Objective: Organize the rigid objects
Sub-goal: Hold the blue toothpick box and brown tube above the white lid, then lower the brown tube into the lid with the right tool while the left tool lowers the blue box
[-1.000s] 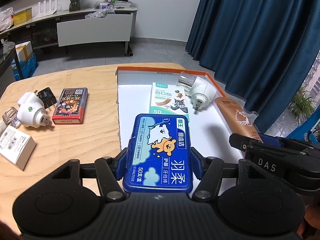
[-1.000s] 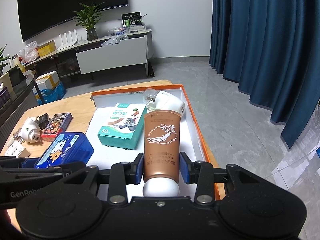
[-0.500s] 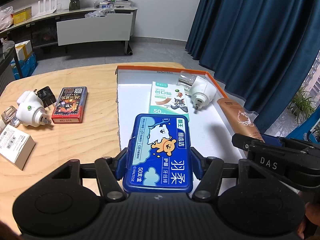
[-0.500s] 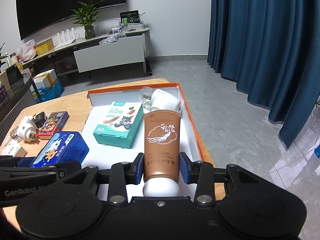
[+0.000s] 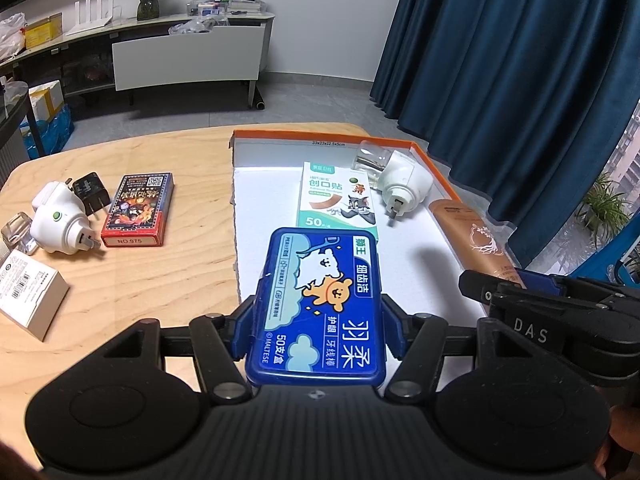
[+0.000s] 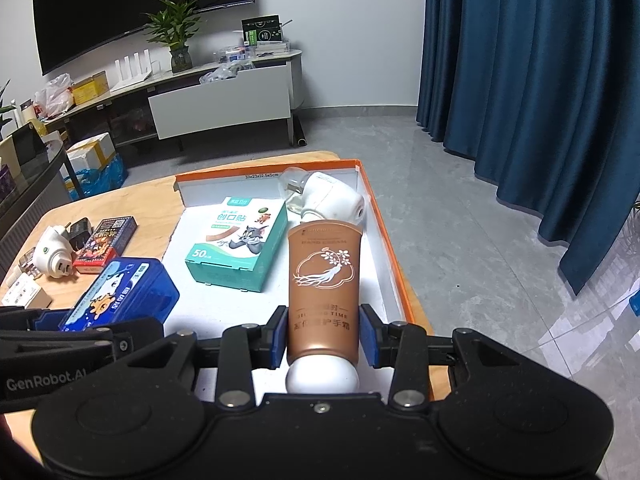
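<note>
Dim, bluish indoor light, sharp focus.
Fisheye bends the frame edges; corners vignette black; the white tray floor (image 5: 416,248) glares slightly.

Background's pretty lived-in: dark blue curtains (image 6: 520,80) hanging on the right, a potted plant (image 6: 176,36) sitting on the long white sideboard (image 6: 224,96), big black TV (image 6: 132,4) hanging above it.

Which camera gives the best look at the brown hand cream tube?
The right wrist view: the hand cream tube lies centred in the right gripper, label readable. The left wrist view shows only its far end at the edge.
</note>
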Available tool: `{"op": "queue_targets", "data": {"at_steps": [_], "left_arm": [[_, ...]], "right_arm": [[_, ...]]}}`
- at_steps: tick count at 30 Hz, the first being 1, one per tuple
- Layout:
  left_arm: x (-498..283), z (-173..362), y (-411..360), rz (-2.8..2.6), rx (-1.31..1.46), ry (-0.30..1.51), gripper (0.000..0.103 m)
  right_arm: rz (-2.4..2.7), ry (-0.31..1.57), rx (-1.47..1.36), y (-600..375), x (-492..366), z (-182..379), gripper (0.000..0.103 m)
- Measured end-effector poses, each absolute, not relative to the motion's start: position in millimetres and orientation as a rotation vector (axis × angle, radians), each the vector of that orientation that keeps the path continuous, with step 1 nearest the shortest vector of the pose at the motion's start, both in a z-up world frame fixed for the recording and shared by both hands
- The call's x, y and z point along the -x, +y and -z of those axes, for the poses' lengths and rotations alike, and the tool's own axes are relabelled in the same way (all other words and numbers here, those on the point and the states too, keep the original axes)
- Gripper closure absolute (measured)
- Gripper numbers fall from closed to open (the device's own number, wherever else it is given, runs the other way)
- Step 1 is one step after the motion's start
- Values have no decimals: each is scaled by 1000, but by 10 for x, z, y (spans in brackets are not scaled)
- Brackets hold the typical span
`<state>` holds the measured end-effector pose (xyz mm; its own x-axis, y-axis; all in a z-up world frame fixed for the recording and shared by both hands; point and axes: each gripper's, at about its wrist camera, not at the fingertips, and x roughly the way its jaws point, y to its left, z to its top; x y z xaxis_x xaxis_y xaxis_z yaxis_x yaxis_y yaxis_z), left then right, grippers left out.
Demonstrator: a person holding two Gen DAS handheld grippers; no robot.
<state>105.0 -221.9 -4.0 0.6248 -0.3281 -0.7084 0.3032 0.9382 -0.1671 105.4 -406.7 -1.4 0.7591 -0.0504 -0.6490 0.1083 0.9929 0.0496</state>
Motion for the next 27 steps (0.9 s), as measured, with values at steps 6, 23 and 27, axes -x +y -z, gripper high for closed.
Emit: {"op": "queue_targets", "data": {"at_steps": [6,23,27], "left_arm": [[-1055,41,-2222,363,32,819,40],[-1090,104,-2194,358,40,836,40],[-1112,112,-2189,356,43,839,40]], "right_arm": [[86,710,-74,-4060,-1058,27,57],[83,744,-60,-4052,-1166,116,57],[91,751,-44,-4054,-1209,131,57]]}}
